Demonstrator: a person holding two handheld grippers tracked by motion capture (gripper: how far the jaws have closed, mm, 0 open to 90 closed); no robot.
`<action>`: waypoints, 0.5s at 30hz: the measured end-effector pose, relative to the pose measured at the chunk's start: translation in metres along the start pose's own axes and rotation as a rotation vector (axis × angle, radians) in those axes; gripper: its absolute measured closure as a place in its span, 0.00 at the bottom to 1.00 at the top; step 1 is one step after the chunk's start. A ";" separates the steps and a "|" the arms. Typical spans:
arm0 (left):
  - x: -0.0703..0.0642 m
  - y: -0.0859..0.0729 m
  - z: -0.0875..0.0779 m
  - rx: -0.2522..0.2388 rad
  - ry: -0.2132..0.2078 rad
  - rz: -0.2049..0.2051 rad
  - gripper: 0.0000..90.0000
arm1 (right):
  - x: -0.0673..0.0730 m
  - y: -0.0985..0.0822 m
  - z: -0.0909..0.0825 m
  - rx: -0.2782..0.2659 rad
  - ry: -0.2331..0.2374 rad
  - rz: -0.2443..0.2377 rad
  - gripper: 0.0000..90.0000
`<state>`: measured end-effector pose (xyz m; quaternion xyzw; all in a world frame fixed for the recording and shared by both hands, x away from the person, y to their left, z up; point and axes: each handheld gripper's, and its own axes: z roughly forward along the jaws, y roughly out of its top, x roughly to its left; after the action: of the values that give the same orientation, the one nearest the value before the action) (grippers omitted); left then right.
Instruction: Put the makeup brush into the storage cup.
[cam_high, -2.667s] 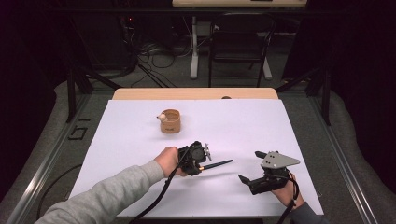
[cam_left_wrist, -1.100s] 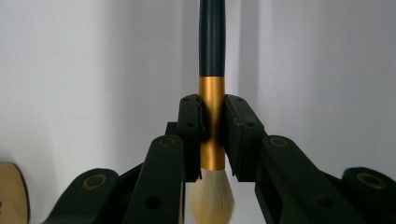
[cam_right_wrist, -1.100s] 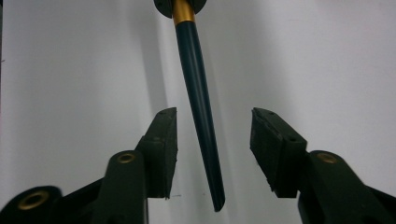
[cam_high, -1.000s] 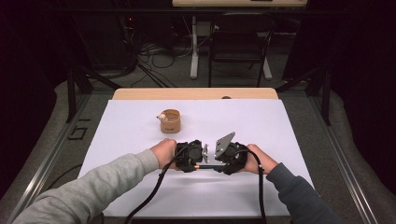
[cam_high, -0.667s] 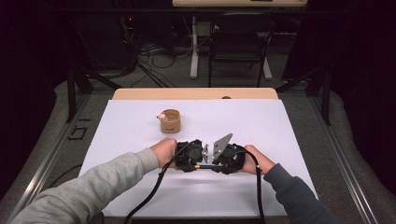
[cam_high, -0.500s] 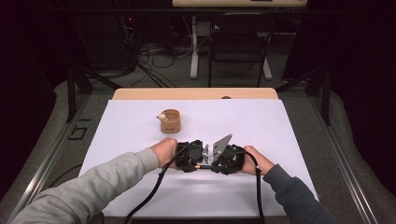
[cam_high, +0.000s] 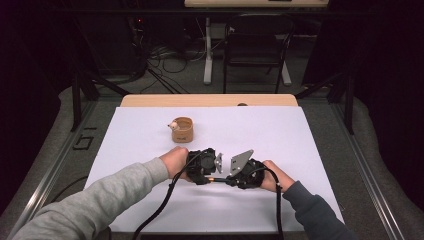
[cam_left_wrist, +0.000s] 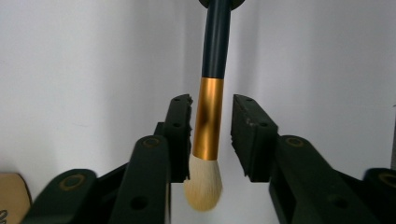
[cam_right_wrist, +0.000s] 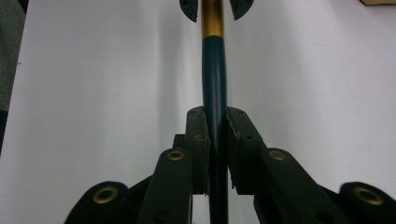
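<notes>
Handoff in progress: right gripper is clamped on the dark handle of the brush, pads pressed against it on both sides. Left gripper has just been opening; its jaws stand apart with the gold ferrule between them, a gap showing on the right-hand side, the other pad just beside or barely touching the ferrule — can't tell which. Bristle tuft sits low between the left jaws, toward that gripper's body; the handle runs straight out from its tips into the right gripper. From the right gripper's side, the handle runs forward from its jaws to the ferrule, which sits between the left gripper's tips directly ahead. In the high view the left gripper and right gripper face each other tip to tip over the white table, brush level between them. A cup stands beyond the left gripper, well apart from it. Versus a few seconds back: the left gripper held the brush alone then, and the right one was off to the side, away from it; the two met a second ago and have barely shifted since. Cup unchanged.
</notes>
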<state>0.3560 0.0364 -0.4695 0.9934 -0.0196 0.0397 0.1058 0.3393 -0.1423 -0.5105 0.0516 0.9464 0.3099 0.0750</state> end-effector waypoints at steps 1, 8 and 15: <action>0.001 0.000 0.000 0.000 0.004 -0.008 0.70 | 0.000 -0.001 0.000 -0.007 -0.004 -0.003 0.90; 0.006 -0.013 -0.008 -0.052 0.031 -0.108 0.38 | 0.002 -0.006 -0.001 -0.054 -0.021 0.031 0.90; 0.011 -0.032 -0.015 -0.125 0.058 -0.206 0.19 | 0.002 -0.013 -0.004 -0.119 -0.048 0.077 0.90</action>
<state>0.3671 0.0707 -0.4604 0.9800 0.0834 0.0561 0.1715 0.3358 -0.1548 -0.5148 0.0906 0.9215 0.3671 0.0886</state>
